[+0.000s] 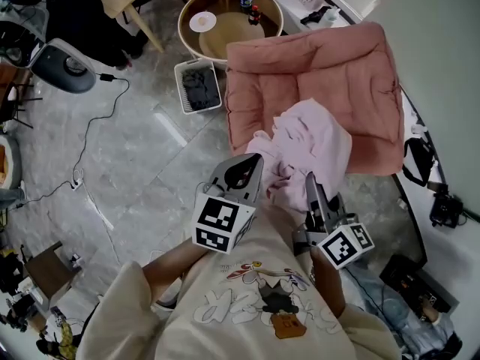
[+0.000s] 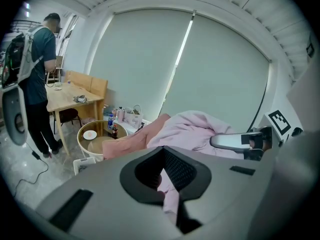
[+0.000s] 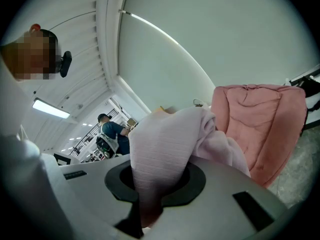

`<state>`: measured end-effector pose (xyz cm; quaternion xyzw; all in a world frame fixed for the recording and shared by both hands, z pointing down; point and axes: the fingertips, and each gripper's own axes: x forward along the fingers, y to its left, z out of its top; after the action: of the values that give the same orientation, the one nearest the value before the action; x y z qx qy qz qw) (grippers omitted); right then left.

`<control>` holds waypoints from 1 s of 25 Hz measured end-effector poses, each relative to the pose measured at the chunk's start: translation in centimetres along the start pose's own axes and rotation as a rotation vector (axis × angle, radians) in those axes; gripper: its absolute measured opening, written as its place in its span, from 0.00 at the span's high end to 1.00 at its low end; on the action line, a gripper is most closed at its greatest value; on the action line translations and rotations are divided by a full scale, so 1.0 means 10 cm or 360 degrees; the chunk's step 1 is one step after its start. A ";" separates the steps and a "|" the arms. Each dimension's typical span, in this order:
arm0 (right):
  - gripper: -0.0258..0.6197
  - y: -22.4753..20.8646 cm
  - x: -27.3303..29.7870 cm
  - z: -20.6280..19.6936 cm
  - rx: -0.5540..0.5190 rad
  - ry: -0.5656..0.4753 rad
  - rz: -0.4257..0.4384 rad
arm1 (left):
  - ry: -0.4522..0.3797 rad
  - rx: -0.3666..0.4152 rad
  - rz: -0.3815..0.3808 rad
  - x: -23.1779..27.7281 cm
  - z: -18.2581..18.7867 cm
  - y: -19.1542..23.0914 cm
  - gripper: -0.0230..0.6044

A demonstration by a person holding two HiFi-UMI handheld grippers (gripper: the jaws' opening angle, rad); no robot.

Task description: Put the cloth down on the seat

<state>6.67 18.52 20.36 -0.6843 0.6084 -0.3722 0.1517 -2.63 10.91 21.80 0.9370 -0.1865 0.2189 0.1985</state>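
Observation:
A pale pink cloth (image 1: 307, 145) hangs bunched between my two grippers, draped over the front edge of the pink cushioned seat (image 1: 352, 73). My left gripper (image 1: 255, 160) is shut on one end of the cloth (image 2: 167, 196). My right gripper (image 1: 309, 178) is shut on another part of the cloth (image 3: 160, 169), which rises in a thick fold out of its jaws. The seat (image 3: 262, 121) stands just beyond the cloth in the right gripper view, and in the left gripper view the right gripper's jaw (image 2: 235, 141) shows beside the heaped cloth (image 2: 192, 129).
A round glass-topped table (image 1: 225, 21) with bottles and a plate stands behind the seat. A white basket (image 1: 198, 86) sits on the floor beside it. Cables and a fan (image 1: 64, 64) lie at the left. Bags (image 1: 420, 160) rest at the right. A person (image 2: 35, 74) stands by a wooden table.

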 end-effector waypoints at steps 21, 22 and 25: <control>0.84 -0.68 1.22 0.37 -0.0110 0.0456 0.0256 | 0.0094 -0.0235 0.0328 1.11 0.05 0.62 0.96; 0.84 -0.70 1.28 0.36 -0.0125 0.0489 0.0276 | 0.0092 -0.0245 0.0343 1.13 0.05 0.65 0.96; 0.84 -0.75 1.45 0.31 -0.0185 0.0591 0.0331 | 0.0077 -0.0295 0.0394 1.20 0.04 0.74 0.96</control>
<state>14.00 5.65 27.91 -0.5452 0.7137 -0.4384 0.0349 4.28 1.32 29.45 0.8789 -0.3152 0.2461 0.2601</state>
